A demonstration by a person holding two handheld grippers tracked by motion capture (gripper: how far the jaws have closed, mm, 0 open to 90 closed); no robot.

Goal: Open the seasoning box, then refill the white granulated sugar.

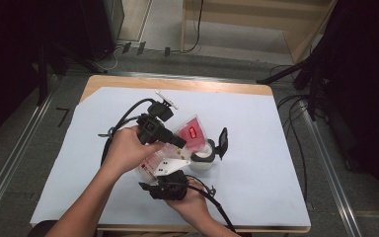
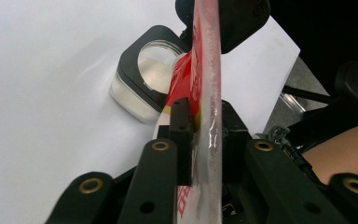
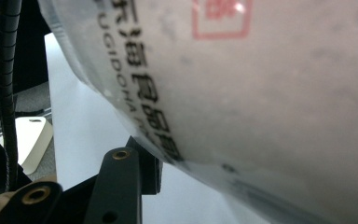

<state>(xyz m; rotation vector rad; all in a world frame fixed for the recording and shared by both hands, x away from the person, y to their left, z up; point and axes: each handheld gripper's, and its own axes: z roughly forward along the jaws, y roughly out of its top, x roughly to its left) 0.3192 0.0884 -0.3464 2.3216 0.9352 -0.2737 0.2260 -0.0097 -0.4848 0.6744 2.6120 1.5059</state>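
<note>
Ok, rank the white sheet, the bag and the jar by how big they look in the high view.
1. White sheet, covering most of the table.
2. Bag, held over the jar.
3. Jar, though the bag partly hides it.

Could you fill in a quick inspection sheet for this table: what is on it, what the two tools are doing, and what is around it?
Surface: wooden table covered by a white sheet.
Job's things: a clear plastic bag with red print, held tilted above an open jar with a black rim; the jar's hinged black lid stands up.
Clutter: nothing seen.
Grippers: left gripper is clamped on the bag's edge; right gripper is at the bag's lower end, its grip not clear.
Cables: one black cable trails from the left gripper, another from the right; more lie on the floor.
Surroundings: grey floor, dark stands, a wooden frame behind.
</note>
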